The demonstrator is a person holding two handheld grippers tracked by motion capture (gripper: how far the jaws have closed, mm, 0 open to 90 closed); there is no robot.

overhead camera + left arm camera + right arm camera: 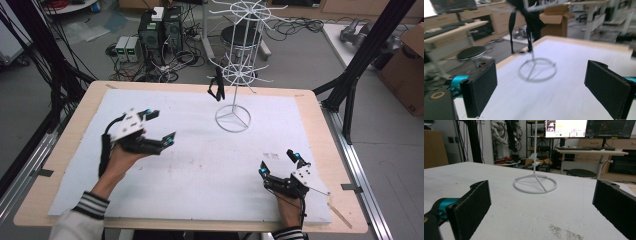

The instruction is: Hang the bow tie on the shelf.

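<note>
Two grippers, both empty; one black strap hanging on a wire display rack.

Left gripper (159,128): jaws wide apart, raised over the white mat (200,165), aimed toward the rack. Right gripper (279,163): jaws wide apart, low at the near right of the mat. Count: one white wire rack (235,70) at the far centre; one black strap (217,86) on a lower hook. Progress, judged: strap apparently hung; otherwise its removal not yet begun.
</note>
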